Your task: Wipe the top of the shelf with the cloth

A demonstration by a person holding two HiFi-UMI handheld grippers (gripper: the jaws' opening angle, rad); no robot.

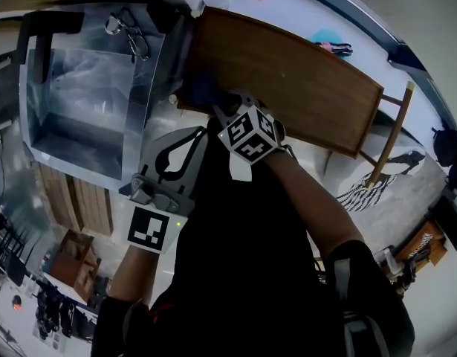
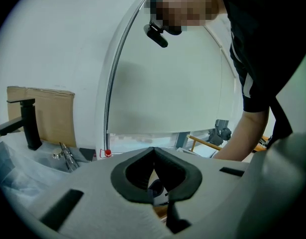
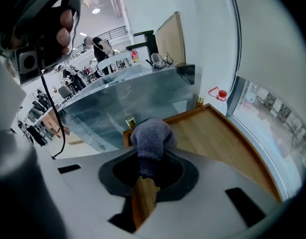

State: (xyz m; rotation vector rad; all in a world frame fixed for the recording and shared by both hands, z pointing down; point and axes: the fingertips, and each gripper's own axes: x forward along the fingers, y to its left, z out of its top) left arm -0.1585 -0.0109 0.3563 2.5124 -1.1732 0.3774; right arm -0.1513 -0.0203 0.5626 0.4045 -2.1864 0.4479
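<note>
The wooden shelf top (image 1: 287,73) runs across the upper middle of the head view. My right gripper (image 1: 213,103) is at its near left corner, shut on a grey-blue cloth (image 1: 204,91). In the right gripper view the cloth (image 3: 152,136) bulges out between the jaws of my right gripper (image 3: 152,156), over the shelf top (image 3: 217,143) close to its corner. My left gripper (image 1: 192,136) hangs beside the shelf, lower left of the right one. In its own view my left gripper (image 2: 153,149) has its jaw tips pressed together with nothing between them.
A steel sink (image 1: 87,88) covered in clear film stands directly left of the shelf, with a black faucet (image 3: 145,39) at its back. A wooden frame (image 1: 391,136) sticks out past the shelf's right end. A white wall rises behind.
</note>
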